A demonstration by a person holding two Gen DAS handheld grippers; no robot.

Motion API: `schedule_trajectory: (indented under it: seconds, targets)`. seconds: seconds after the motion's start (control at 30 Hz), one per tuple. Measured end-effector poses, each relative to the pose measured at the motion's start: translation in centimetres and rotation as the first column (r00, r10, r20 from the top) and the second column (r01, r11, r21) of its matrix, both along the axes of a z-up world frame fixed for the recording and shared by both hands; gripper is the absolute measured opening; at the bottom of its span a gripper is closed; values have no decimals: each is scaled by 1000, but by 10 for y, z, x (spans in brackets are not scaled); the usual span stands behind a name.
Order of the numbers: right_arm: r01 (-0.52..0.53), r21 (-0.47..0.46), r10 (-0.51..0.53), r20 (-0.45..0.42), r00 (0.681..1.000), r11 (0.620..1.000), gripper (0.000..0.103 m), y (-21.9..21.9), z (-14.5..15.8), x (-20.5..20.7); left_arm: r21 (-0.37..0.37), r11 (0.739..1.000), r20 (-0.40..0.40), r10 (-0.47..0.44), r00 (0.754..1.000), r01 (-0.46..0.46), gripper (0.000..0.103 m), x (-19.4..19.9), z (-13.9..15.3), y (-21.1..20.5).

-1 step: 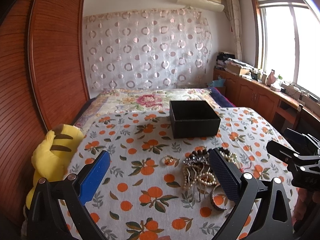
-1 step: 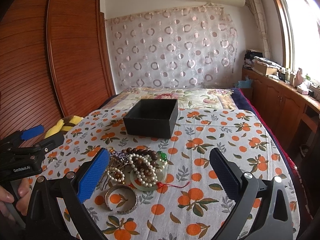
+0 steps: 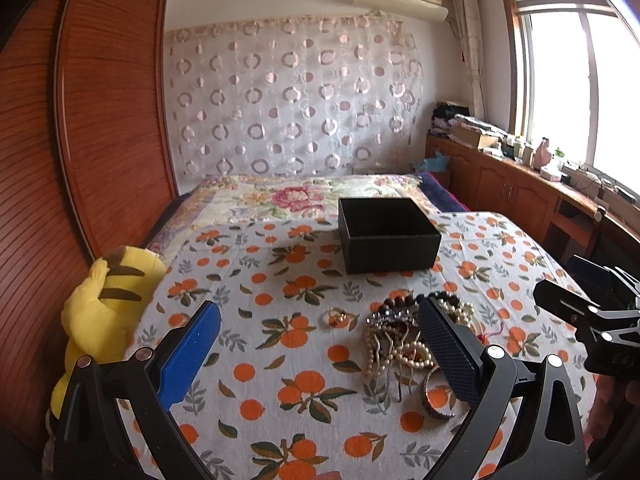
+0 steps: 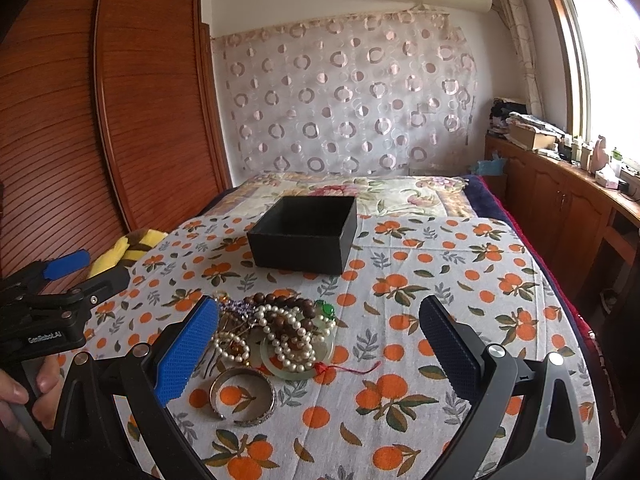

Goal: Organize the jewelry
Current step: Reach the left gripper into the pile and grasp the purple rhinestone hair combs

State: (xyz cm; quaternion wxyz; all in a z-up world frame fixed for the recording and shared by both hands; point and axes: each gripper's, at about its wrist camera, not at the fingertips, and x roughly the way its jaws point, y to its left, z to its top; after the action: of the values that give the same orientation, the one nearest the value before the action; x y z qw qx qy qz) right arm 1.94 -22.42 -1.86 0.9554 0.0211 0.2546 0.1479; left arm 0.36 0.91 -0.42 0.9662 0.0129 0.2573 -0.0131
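A black open box (image 3: pixel 388 236) (image 4: pixel 304 240) stands upright on the orange-print cloth (image 3: pixel 280 360), and its inside looks empty. In front of it lies a tangled jewelry pile (image 3: pixel 400 340) (image 4: pixel 276 328): pearl strands (image 4: pixel 288 344), brown wooden beads (image 4: pixel 280 302), a green pendant (image 4: pixel 328 309), a pale jade disc with a red cord, and a hair comb (image 3: pixel 390 322). A silver bangle (image 4: pixel 243 396) lies nearest me. A small gold ring (image 3: pixel 337 317) sits apart, left of the pile. My left gripper (image 3: pixel 318 312) hovers open and empty, left of the pile. My right gripper (image 4: pixel 319 308) hovers open and empty over it.
A yellow plush toy (image 3: pixel 104 304) lies at the bed's left edge against a wooden wardrobe (image 3: pixel 100 120). A floral quilt (image 3: pixel 300 196) covers the far bed. Wooden cabinets (image 3: pixel 520 188) with clutter run under the window on the right. A hand (image 4: pixel 24 384) holds the left gripper's handle.
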Motion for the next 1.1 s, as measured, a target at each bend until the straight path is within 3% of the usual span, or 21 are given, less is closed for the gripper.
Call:
schedule_trajectory:
  seconds: [0.2,0.4,0.47,0.7,0.9,1.1]
  targets:
    - [-39,-22,39,-25,999,999,100,-1,-11,-1,5,1000,-58,-30,998,30,95,6,-18,0]
    - [-119,-54,112,-118,987,991,77,4,-34,7,-17,997,-130,-73,989,71,95,17,-39,2]
    - [-158,-64,146,-162,976,985,63,10,-45,9,-31,996,-155,-88,984,84,95,21,-46,2]
    - [-266,-78,240,-244,940,961,31,32,-68,9,-73,989,-192,-144,971,132,95,30,-58,2]
    - [-298,-59,270,-280,921,953,27,37,-75,12,-110,978,-222,-199,955,178,81,45,-60,-3]
    - [-307,-96,268,-292,918,947,6,40,-77,13,-133,967,-251,-247,936,219,68,65,-64,-11]
